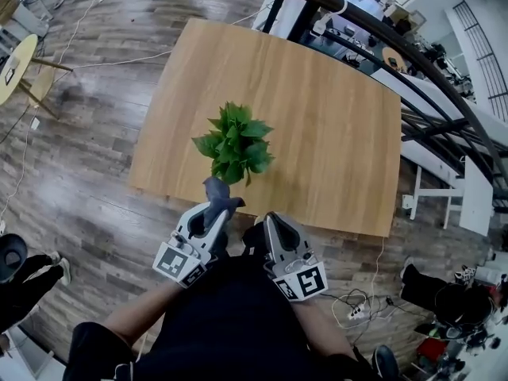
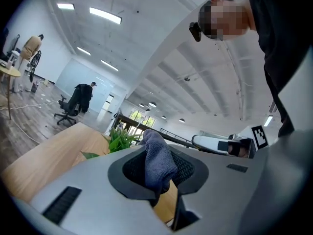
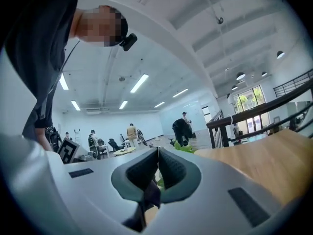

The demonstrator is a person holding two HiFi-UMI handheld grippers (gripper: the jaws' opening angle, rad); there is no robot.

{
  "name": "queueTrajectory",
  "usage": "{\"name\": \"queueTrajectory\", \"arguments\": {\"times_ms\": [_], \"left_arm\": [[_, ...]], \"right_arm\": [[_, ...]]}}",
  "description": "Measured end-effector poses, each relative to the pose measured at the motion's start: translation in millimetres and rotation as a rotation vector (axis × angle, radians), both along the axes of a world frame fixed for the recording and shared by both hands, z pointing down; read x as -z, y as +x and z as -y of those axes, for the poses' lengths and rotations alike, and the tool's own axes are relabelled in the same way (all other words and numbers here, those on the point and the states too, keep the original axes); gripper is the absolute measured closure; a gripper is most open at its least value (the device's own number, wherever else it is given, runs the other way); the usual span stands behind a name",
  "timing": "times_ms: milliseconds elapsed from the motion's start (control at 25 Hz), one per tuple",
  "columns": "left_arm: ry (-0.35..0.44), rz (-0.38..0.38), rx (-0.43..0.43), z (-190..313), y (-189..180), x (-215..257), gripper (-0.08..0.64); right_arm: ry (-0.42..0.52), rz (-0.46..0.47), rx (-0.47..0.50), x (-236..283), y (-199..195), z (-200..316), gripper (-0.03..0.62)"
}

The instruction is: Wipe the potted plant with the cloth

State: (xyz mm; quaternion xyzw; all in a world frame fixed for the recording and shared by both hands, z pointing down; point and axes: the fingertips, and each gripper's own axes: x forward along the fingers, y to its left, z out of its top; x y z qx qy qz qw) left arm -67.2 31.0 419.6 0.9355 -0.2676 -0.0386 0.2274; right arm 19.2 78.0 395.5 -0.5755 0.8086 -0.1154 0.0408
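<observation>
Tongs on the left [image 1: 216, 206] are clamped on a grey cloth [image 1: 219, 189], which sticks up from between the jaws. The right tongs [image 1: 270, 217] are closed, with nothing seen gripped. Both are held close to the body. Just beyond the cloth, the plant [image 1: 234, 143] stands on the table [image 1: 333, 125], near its front edge. No leaf appears to be touched, so the approach to wiping is judged to be in hand. Next, the cloth needs to be brought forward onto the leaves and drawn gently along them.
</observation>
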Motion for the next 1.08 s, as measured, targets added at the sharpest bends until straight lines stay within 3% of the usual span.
{"name": "queueTrajectory", "arguments": {"times_ms": [160,280,560,720,840,1080], "left_arm": [[0.047,0.101,-0.018,-12,2,3,0.472],[0.113,0.110,-0.015,-18,4,16,0.472],[0.154,0.022,0.020,-29,-1,37,0.473],[0.152,0.052,0.014,-33,-2,29,0.473],[0.149,0.016,0.036,-28,-4,43,0.474],[0.157,0.019,0.055,-28,-19,43,0.474]], "right_arm": [[0.075,-0.110,-0.006,25,-12,0,0.575],[0.124,-0.142,0.006,35,-13,-1,0.575],[0.247,-0.223,-0.009,58,-17,-15,0.575],[0.267,-0.221,-0.015,62,-16,-20,0.575],[0.273,-0.233,-0.014,64,-20,-19,0.575],[0.260,-0.241,-0.013,63,-28,-18,0.575]]}}
